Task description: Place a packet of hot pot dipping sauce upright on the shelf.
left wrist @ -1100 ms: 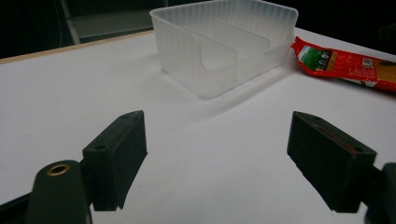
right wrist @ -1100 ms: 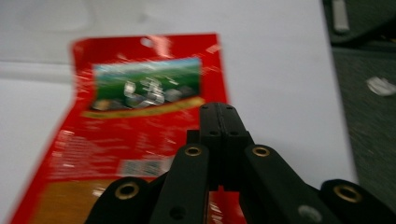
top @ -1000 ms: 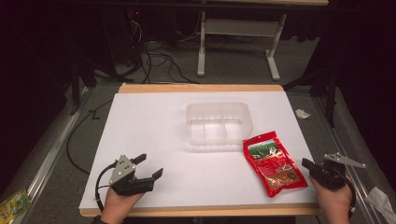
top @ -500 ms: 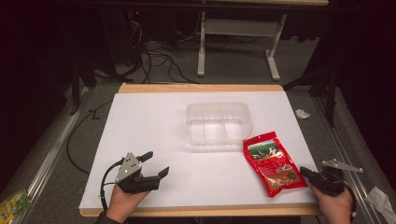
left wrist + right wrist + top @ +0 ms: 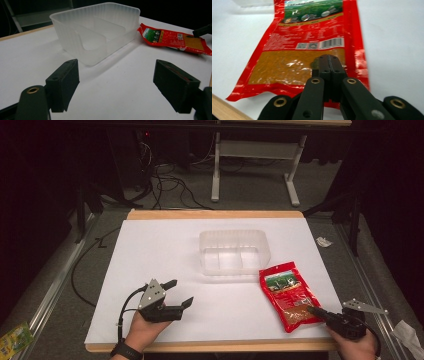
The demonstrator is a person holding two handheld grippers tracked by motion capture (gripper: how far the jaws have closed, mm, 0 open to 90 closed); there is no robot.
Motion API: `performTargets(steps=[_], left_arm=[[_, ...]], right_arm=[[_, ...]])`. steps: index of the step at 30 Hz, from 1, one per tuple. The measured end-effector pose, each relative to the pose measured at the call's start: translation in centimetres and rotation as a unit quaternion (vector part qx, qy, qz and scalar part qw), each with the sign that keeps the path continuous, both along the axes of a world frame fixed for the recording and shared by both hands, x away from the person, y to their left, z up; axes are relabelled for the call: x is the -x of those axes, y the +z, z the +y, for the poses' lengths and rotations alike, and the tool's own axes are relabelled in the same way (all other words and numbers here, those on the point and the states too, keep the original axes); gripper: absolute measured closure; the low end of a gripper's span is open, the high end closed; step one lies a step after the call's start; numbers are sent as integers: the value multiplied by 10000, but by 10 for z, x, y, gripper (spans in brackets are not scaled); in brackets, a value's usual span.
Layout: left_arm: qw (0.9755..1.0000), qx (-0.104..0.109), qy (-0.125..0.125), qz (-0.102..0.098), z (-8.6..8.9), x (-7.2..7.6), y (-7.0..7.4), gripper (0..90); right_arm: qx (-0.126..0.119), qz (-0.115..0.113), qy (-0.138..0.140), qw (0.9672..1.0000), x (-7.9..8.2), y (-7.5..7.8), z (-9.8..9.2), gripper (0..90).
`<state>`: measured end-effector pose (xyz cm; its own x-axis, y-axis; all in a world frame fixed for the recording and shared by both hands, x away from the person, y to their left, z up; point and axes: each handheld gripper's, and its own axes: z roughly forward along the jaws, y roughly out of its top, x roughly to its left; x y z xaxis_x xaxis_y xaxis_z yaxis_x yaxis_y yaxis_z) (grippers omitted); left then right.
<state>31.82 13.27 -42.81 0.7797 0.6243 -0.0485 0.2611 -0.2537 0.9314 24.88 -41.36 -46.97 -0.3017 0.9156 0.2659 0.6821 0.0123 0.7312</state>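
My left gripper (image 5: 179,295) sits at about seven o'clock on the white table (image 5: 150,245), low near the wooden front edge, with my hand under it and the grey three-cornered plate on top. Its jaws stand wide apart with nothing between them; in the left gripper view I look past both black pads at bare white tabletop. Ahead of that gripper, toward one o'clock from it, stands the clear plastic tray (image 5: 235,251), upright near the middle of the table, with low dividers that split its inside into compartments; in the left gripper view the tray (image 5: 97,30) shows ribbed walls and holds nothing that I can see. Just beside the tray's front right corner, at about four o'clock from it, lies the red packet (image 5: 291,295), flat on the table, its long side running from eleven o'clock down to five o'clock, a green picture panel at the far end and a clear window showing brownish powder at the near end. My right gripper (image 5: 314,310) comes in from five o'clock on the table, held low in my hand, with its tips over the near end of the packet. In the right gripper view its jaws are pressed together, pad against pad, and grip nothing; they sit above the packet's powder window (image 5: 297,67), just under the barcode; whether the tips touch the film I cannot tell.
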Motion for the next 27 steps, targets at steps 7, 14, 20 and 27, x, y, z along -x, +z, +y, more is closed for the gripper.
performTargets(steps=[7, 14, 20, 27], left_arm=[[9993, 223, -64, 302, -18, -2, -4, 268], [9985, 52, -264, 476, -67, -6, -14, 337], [9970, 9, -435, 641, -112, -15, -24, 373], [9953, -70, -578, 773, -172, -38, -36, 431]], right_arm=[[322, -291, -256, 9987, 0, 6, -1, 900], [190, -325, -504, 9980, -2, 5, -16, 900], [190, -336, -486, 9981, -3, 6, -15, 900], [119, -389, -485, 9980, -2, 9, -16, 900]])
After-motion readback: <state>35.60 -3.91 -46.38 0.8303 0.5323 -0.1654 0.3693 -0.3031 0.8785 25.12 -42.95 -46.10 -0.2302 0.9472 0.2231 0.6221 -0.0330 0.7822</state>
